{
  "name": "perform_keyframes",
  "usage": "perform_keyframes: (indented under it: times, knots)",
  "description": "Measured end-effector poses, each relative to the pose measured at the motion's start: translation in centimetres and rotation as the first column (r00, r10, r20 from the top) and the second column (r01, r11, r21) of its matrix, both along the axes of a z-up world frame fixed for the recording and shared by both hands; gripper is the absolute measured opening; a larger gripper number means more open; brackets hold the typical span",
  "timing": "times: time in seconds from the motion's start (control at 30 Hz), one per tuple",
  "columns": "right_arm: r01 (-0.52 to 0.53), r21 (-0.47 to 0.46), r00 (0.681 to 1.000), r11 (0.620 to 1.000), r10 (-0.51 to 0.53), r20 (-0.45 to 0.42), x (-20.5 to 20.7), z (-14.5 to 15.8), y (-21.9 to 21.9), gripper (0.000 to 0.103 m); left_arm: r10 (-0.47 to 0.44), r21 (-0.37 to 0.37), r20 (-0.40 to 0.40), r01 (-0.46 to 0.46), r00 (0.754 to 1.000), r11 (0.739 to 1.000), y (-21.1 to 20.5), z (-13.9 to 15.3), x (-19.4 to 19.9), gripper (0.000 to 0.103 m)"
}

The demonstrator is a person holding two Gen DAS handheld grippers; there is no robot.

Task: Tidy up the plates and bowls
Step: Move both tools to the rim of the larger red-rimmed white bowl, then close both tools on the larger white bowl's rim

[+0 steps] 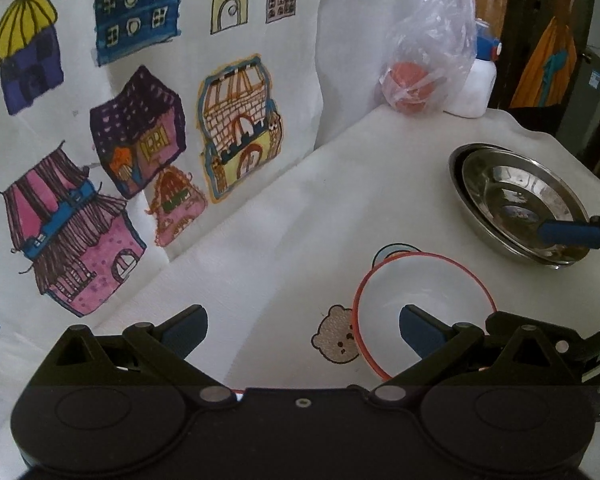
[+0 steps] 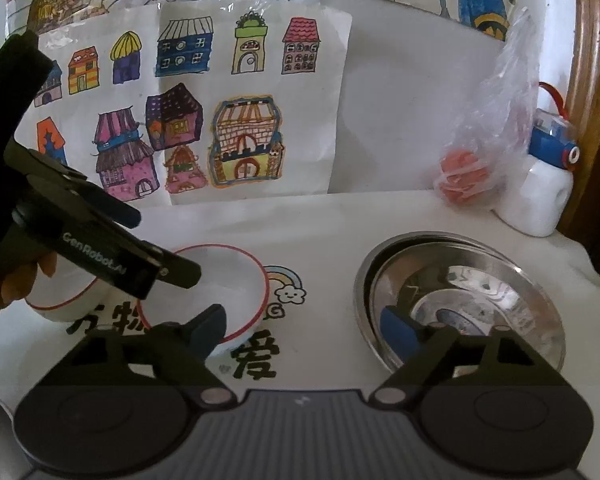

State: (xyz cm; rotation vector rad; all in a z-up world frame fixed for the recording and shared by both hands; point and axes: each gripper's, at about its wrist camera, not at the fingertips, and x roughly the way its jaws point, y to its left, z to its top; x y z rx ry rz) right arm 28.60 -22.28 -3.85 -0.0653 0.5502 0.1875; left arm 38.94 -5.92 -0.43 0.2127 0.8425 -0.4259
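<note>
A white bowl with a red rim point(image 1: 424, 304) point(image 2: 220, 280) stands on the white tablecloth. My left gripper point(image 1: 303, 330) is open, its right finger over that bowl; it also shows in the right wrist view point(image 2: 180, 274) above the bowl. A second red-rimmed white bowl point(image 2: 56, 300) sits to its left, partly hidden by the left gripper. Stacked steel plates point(image 1: 516, 204) point(image 2: 460, 300) sit to the right. My right gripper point(image 2: 303, 330) is open and empty, its right finger over the steel plates' near rim; one of its fingertips point(image 1: 568, 234) shows over the plates in the left wrist view.
A clear plastic bag with an orange-red ball point(image 1: 416, 84) point(image 2: 464, 180) and a white bottle with a blue cap point(image 2: 540, 196) stand at the back right. Children's drawings of houses point(image 2: 188, 120) hang on the wall behind. The tablecloth has printed characters point(image 2: 256, 360).
</note>
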Motion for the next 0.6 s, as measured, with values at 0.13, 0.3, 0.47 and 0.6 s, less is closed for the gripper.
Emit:
perform_keyframes:
  times: [0.13,0.3,0.47,0.6]
  knots:
    - [-0.013,0.017,1.0,1.0,0.013,-0.009,0.1,-0.2,0.3,0.078,0.005,-0.013,-0.013,-0.005,1.0,1.0,0.1,-0.1,0.3,0.097]
    - [-0.04,0.052,0.999,0.998,0.042,-0.034,0.4,-0.3,0.7,0.06,0.0,-0.024,-0.036,-0.001,0.999,1.0,0.1,-0.2,0.5,0.089]
    - [-0.061,0.096,0.996,0.994,0.068,-0.065,0.7,-0.2,1.1,0.047,-0.015,-0.029,-0.072,0.013,0.997,1.0,-0.2,-0.5,0.4,0.072]
    - [-0.062,0.175,0.991,0.983,0.081,-0.104,1.1,-0.1,0.8,0.034,-0.04,-0.035,-0.101,0.036,0.994,0.999,-0.5,-0.7,0.1,0.051]
